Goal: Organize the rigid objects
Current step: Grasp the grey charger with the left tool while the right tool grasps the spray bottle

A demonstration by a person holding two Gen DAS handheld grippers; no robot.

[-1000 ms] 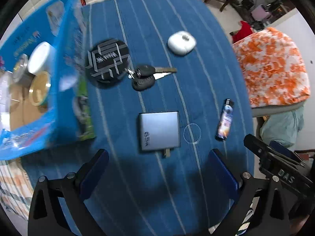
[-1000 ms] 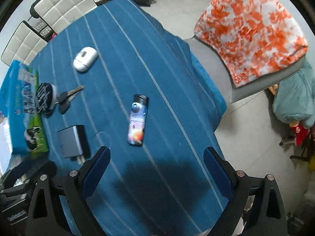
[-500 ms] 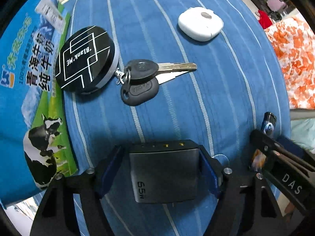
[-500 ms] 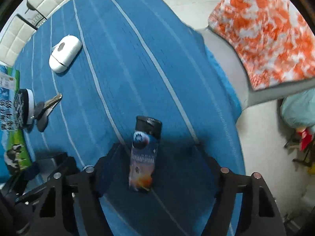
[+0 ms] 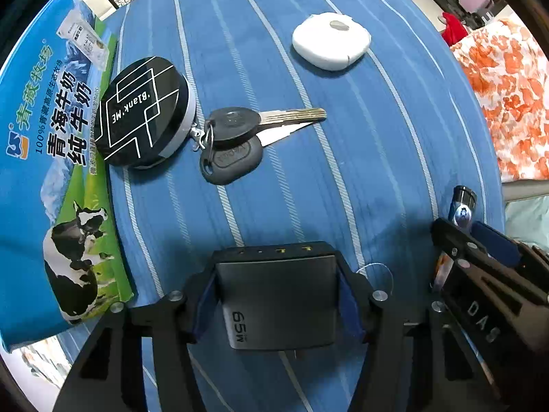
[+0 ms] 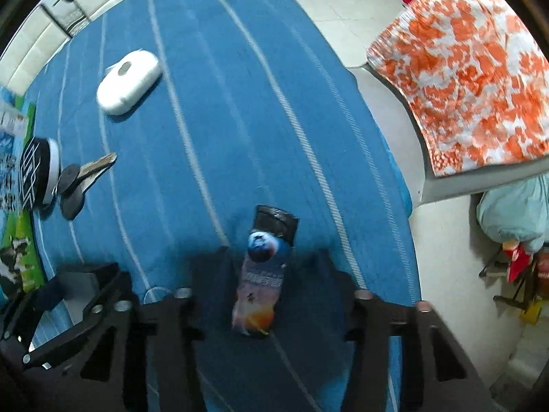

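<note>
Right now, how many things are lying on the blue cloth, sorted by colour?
Black: 2, round case and keys
White: 1, case
Grey: 1, charger
Colourful: 1, lighter
Total: 5

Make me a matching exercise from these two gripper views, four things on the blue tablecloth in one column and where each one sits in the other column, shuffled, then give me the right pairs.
Things:
1. grey charger
2. lighter
3. keys
4. white case

Places:
A. alone at the far end of the tablecloth
B. between the left gripper fingers
C. beside the round black disc
D. between the right gripper fingers, which stand apart from it

Pairs: 1-B, 2-D, 3-C, 4-A
</note>
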